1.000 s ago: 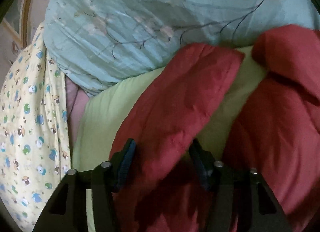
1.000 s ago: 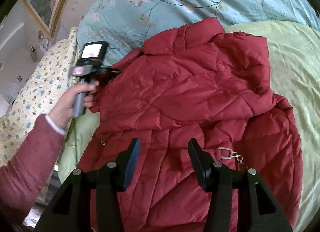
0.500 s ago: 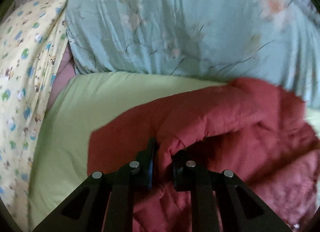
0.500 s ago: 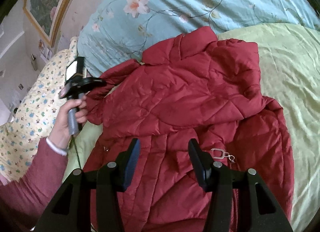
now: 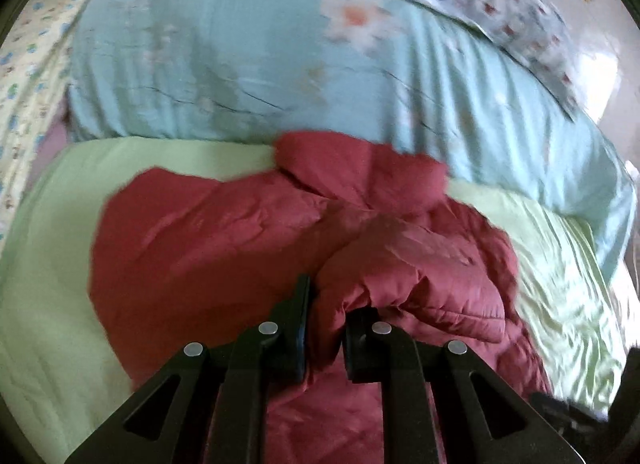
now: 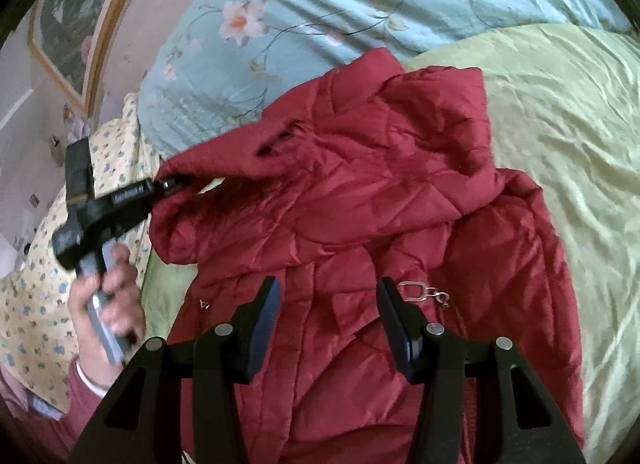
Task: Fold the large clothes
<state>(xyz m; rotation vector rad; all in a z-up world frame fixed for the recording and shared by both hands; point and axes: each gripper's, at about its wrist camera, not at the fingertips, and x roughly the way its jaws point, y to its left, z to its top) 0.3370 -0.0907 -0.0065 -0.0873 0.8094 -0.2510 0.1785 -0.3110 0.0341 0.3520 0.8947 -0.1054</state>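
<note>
Right wrist view: my left gripper [image 6: 170, 183] is clamped on the red jacket [image 6: 360, 199] sleeve end to fold it inward, right gripper [image 6: 326, 324] hovering half-open, empty, above the front.

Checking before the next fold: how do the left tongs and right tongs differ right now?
The left tongs are shut on the red jacket, pinching a sleeve end; the right tongs are open and hold nothing. The left tongs are out at the jacket's edge, lifting the sleeve off the green sheet; the right tongs hover over the jacket's front, near the zipper pull. Both have black fingers and point down at the jacket.
</note>
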